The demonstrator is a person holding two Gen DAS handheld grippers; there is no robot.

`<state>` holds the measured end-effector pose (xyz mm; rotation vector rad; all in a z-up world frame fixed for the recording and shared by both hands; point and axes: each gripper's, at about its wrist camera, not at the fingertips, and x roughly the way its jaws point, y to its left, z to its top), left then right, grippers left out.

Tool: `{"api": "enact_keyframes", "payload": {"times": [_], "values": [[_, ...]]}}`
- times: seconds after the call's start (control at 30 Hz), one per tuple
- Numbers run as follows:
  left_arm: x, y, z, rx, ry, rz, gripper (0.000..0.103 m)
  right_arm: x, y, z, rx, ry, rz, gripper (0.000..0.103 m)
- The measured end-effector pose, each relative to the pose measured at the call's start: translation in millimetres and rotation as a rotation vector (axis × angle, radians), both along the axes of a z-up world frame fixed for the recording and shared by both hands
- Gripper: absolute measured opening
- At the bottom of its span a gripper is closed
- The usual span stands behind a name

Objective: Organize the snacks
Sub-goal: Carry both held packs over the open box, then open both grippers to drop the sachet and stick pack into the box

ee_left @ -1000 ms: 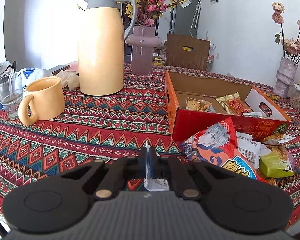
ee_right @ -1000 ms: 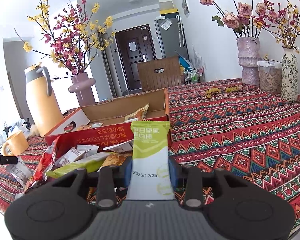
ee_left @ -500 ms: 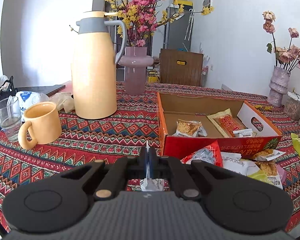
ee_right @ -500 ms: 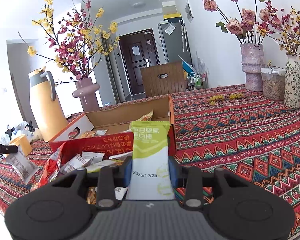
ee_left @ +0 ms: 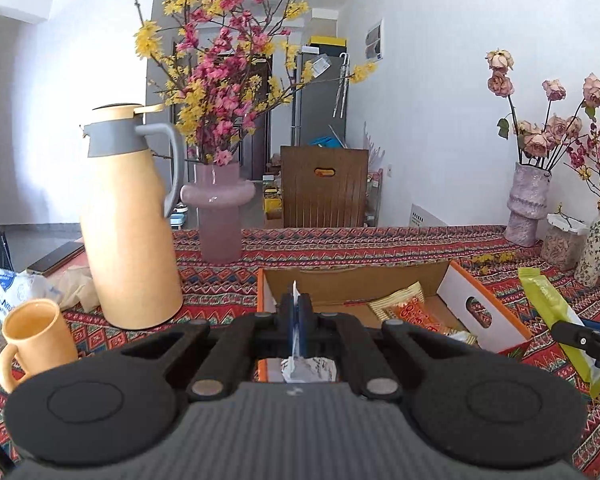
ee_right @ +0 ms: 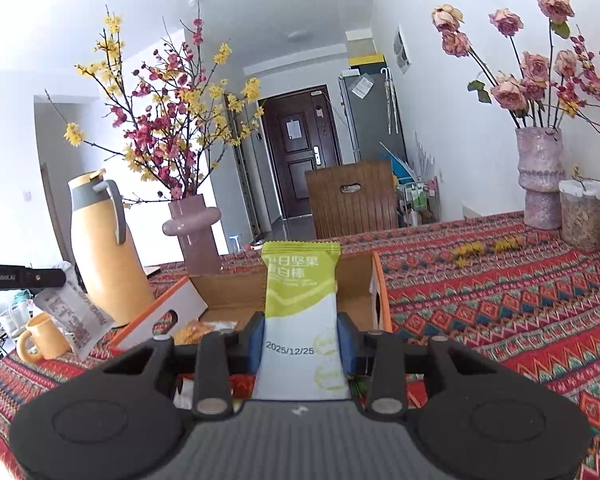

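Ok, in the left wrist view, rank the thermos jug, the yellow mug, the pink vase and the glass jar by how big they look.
1. Thermos jug, clearly largest.
2. Pink vase.
3. Yellow mug; it sits nearer the camera than the vase, so their true order is unsure.
4. Glass jar, smallest, but also farthest.

The tablecloth (ee_right: 500, 300) was red with zigzag and diamond bands. The snack bar (ee_right: 300, 312) was green over white. The box (ee_left: 488, 312) was orange with brown inside. The jug (ee_left: 132, 232) and mug (ee_left: 36, 332) were pale yellow.

Home dining room — patterned tablecloth (ee_left: 380, 244), flower vases (ee_left: 218, 216), fridge (ee_right: 370, 116), front door (ee_right: 298, 156)
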<state>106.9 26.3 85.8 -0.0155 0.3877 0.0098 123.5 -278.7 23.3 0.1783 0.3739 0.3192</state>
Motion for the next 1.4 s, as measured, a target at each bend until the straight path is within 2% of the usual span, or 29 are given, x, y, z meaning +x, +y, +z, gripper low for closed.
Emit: {"api": "enact_keyframes", "payload": {"times": [0.4,0.67,1.03,1.1,1.13,1.17,1.2,1.23,1.27,1.33,1.4], "values": [[72,-22,-4,0.009,0.036,-0.03,0.003,89,18,15,-0.005,-0.006,0.01,0.036],[111,-20,-23,0.012,0.101,-0.001,0.003,140,29,2,-0.036,0.072,0.028,0.036],[130,-9,-47,-0.014,0.168,0.005,0.004,161,42,-20,-0.074,0.15,0.047,0.04],[129,-8,-47,-0.022,0.165,0.003,0.005,160,41,-20,-0.072,0.149,0.043,0.048],[128,-7,-47,-0.026,0.164,0.0,0.007,161,42,-20,-0.069,0.149,0.043,0.061],[128,-6,-47,-0.03,0.165,-0.001,0.012,160,42,-19,-0.068,0.145,0.038,0.075],[127,-6,-47,-0.033,0.164,-0.001,0.017,159,42,-19,-0.072,0.139,0.036,0.08],[125,-5,-47,-0.033,0.158,-0.001,0.037,156,42,-18,-0.076,0.132,0.034,0.09],[122,-6,-47,-0.028,0.145,0.009,0.062,154,42,-17,-0.076,0.127,0.033,0.098],[117,-6,-45,-0.019,0.116,0.032,0.087,149,40,-15,-0.074,0.116,0.031,0.103],[111,-5,-42,-0.027,0.096,0.026,0.094,144,38,-14,-0.074,0.105,0.028,0.103]]}}
